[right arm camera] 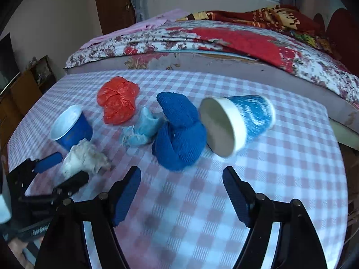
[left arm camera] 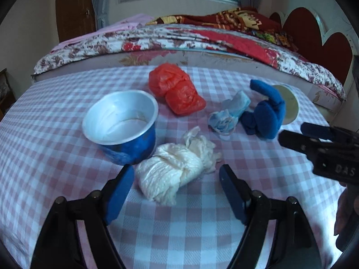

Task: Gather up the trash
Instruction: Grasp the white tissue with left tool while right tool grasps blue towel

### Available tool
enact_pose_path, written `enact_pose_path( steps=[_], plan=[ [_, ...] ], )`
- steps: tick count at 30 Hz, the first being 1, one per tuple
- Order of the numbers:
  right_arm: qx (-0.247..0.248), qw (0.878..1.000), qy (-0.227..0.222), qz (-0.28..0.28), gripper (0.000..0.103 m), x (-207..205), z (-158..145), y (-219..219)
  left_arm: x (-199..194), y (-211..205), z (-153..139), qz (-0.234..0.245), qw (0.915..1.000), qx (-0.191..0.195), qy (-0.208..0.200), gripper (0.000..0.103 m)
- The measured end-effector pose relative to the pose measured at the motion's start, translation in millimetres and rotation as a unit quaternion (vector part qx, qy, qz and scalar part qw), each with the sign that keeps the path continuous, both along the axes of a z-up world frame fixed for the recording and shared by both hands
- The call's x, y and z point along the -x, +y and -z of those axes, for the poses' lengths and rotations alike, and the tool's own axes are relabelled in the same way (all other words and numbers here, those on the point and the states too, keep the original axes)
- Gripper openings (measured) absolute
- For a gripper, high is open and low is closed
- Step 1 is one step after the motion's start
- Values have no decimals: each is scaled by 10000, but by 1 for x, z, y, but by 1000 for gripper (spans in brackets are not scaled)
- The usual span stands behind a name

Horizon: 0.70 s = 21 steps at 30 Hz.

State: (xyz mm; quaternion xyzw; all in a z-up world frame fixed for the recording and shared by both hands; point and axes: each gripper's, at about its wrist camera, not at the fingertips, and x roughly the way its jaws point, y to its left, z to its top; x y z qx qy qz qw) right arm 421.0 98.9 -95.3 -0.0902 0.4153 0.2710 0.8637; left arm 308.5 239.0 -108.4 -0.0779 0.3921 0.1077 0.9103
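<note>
Lying scattered across a table (left arm camera: 56, 116) covered in a pink-and-white checked cloth, several pieces of trash are seen, with a bed (left arm camera: 179, 42) just beyond the table's far edge. A blue cup with a silvery inside (left arm camera: 121, 125) stands upright toward the left edge, and a crumpled white plastic bag (left arm camera: 172, 170) lies just beside it on the near side. An orange plastic bag (left arm camera: 175, 89) is bunched up toward the far edge, apart from the cup. A crumpled light-blue face mask (left arm camera: 228, 114) is found near the middle, with a knotted blue cloth (left arm camera: 267, 114) touching or nearly touching its right side. A blue-and-white paper cup (right arm camera: 237, 123) lies tipped on its side just right of the cloth, its mouth turned toward the near edge. The left gripper (left arm camera: 177, 192) is held low over the near part of the table with its jaws spread wide; the white bag sits between the blue pads, but no pad is seen pressing on it. The right gripper (right arm camera: 181, 192) is likewise spread wide and grips nothing, with bare checked cloth between its fingers and the blue cloth and tipped cup just beyond their tips. In the right wrist view the left gripper is seen straddling the white bag near the left edge.
</note>
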Motion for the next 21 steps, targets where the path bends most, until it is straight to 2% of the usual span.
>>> enact_pose_path(
  steps=[6, 8, 11, 14, 16, 21],
  plan=[
    [90, 9998, 178, 64, 75, -23, 12, 18, -10, 6, 4, 2, 9998, 126, 168, 79],
    [93, 9997, 218, 98, 70, -28, 14, 21, -13, 8, 6, 14, 9996, 146, 239, 73],
    [61, 9995, 291, 123, 55, -31, 16, 24, -16, 6, 8, 41, 9995, 75, 316, 69],
    [14, 9995, 293, 118, 49, -30, 15, 23, -17, 4, 9, 83, 9993, 32, 364, 61],
    [-50, 9996, 275, 97, 47, -25, 13, 20, -17, 4, 9, 93, 9993, 34, 350, 49],
    [-264, 9995, 171, 95, 47, -4, 1, -1, -4, 0, 5, 130, 9997, 119, 191, 44]
  ],
)
